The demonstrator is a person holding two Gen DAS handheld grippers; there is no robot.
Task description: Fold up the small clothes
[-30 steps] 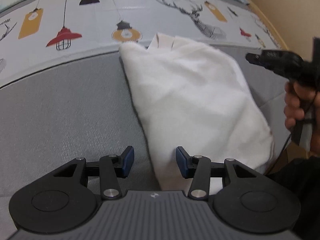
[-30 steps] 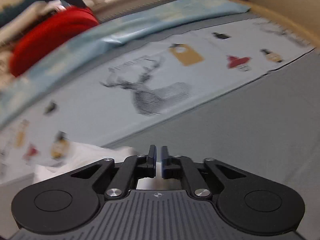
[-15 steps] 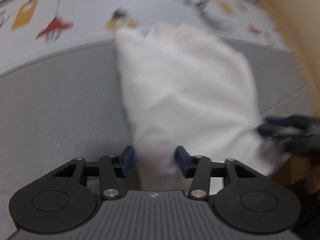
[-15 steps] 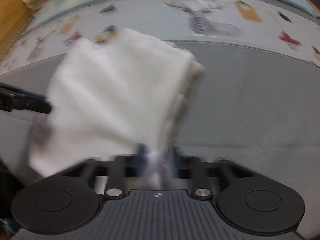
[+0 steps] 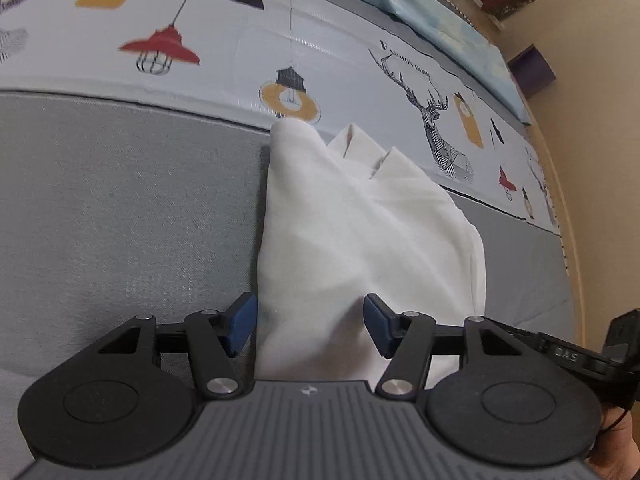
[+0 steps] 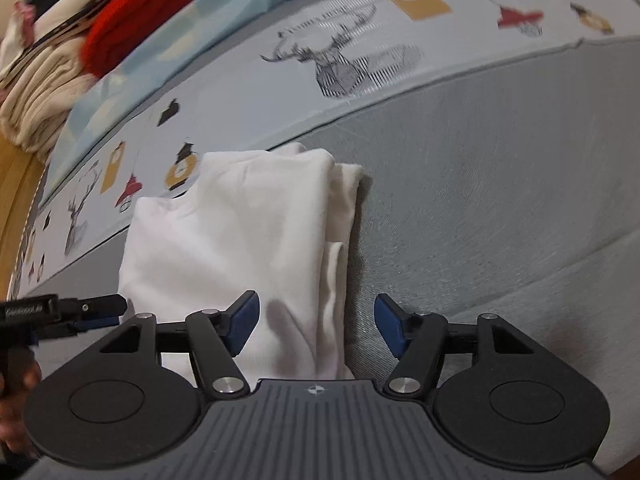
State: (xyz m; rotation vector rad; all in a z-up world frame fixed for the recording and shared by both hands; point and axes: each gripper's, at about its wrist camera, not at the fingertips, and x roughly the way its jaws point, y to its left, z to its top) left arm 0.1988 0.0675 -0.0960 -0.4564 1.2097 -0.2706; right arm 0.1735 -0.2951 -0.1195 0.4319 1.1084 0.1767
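A white garment [image 5: 360,232] lies folded on the grey bed cover [image 5: 120,200], its layered corners pointing at the printed sheet. My left gripper [image 5: 310,324] hovers over its near end, jaws opening. The cloth lies between the blue pads [image 5: 240,324] and they do not press it. In the right wrist view the same garment [image 6: 240,240] shows its folded edge on the right. My right gripper [image 6: 318,326] stands over that edge, jaws also opening, with nothing pinched. Each gripper shows in the other's view: the right gripper [image 5: 580,354] and the left gripper [image 6: 80,310].
A pale sheet printed with lamps and deer [image 5: 280,52] runs behind the garment, with a light blue cloth [image 5: 420,12] beyond it. A pile of red and beige clothes [image 6: 80,40] sits far left. A wooden bed edge [image 6: 16,184] and wall [image 5: 592,120] bound the sides.
The right gripper, shut and aimed across the bed a second ago, now stands open over the garment's near end. The left jaws have spread wider and dropped closer to the cloth.
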